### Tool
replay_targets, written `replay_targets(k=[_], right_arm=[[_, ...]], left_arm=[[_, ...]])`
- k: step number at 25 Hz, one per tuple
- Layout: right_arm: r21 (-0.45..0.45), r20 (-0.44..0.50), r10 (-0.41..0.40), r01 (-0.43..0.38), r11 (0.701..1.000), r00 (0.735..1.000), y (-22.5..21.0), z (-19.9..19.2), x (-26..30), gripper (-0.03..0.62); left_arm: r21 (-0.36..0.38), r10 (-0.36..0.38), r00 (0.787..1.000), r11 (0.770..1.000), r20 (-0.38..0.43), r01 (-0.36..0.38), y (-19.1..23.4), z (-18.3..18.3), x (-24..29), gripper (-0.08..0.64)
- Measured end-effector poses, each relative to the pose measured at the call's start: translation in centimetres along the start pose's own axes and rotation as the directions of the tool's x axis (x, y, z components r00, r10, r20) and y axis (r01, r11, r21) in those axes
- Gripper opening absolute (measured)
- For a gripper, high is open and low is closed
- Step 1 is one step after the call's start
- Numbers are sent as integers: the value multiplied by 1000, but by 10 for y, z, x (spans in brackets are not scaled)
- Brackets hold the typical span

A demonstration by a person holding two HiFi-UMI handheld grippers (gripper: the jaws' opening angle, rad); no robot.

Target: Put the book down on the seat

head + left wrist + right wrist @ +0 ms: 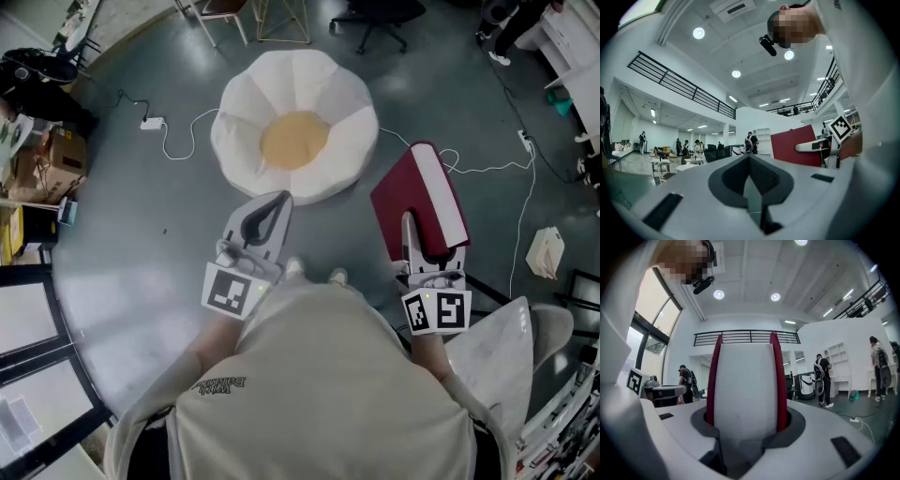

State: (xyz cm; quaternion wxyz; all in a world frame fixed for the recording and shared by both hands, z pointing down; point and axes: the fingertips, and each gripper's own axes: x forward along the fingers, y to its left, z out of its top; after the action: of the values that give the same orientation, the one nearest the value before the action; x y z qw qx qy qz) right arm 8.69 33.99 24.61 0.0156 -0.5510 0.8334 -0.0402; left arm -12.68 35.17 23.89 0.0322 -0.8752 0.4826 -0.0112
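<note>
Round ceiling lamps (pixel 698 33) are shining down evenly, making both gripper views bright. Daylight is coming through a tall window (pixel 656 310) at the left of the right gripper view. In the head view the grey floor (pixel 141 262) is giving off a soft sheen. Both gripper views are bending strongly and darkening toward their corners. The book (pixel 745 390) is blurring close to the lens.
</note>
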Motion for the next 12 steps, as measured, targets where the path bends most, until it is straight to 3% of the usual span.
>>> replay_targets(k=[12], right_arm=[[29,18,-44,44,999,999,-21,-1,-19,221]], left_arm=[[-2,-1,1000,1000,-19,1,-15,-7,7,9]])
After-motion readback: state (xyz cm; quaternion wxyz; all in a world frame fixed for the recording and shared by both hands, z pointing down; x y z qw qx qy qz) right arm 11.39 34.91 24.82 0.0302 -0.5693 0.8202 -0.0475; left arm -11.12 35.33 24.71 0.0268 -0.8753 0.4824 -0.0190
